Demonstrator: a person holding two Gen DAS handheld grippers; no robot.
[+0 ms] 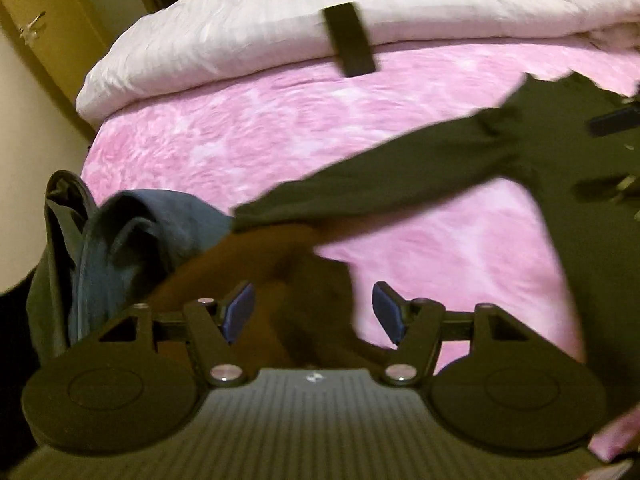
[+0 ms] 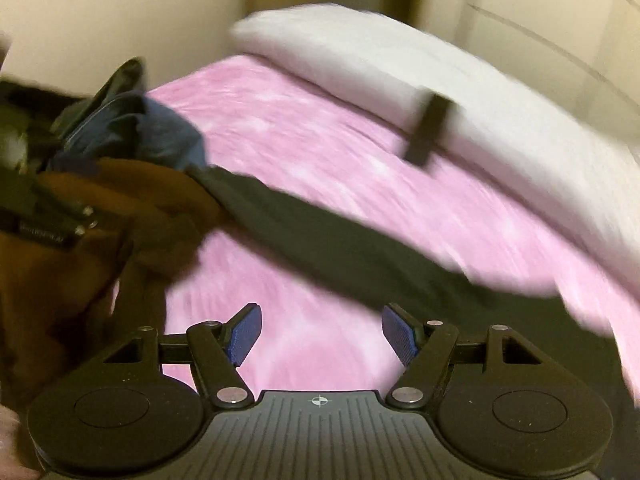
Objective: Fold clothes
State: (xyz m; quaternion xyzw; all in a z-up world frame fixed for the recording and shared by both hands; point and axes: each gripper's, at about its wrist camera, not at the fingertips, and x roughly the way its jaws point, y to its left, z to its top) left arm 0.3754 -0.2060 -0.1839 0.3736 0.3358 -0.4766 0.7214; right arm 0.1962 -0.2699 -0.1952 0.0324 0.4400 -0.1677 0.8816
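Both grippers, left point(image 1: 314, 312) and right point(image 2: 320, 332), have fingers apart and hold nothing. The dark shirt point(image 1: 400, 176) lies spread on the pink bed point(image 1: 248, 128), 1 sleeve touching the pile point(image 2: 120, 184). A grab there could snag 2 garments; blur hides edges.

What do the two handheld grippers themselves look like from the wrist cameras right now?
Both match. The left gripper and right gripper have black linkage arms with silver pivot pins, round black discs either side, a ribbed grey body with a small centre mark, and blue textured pads. No cables or sleeves show.
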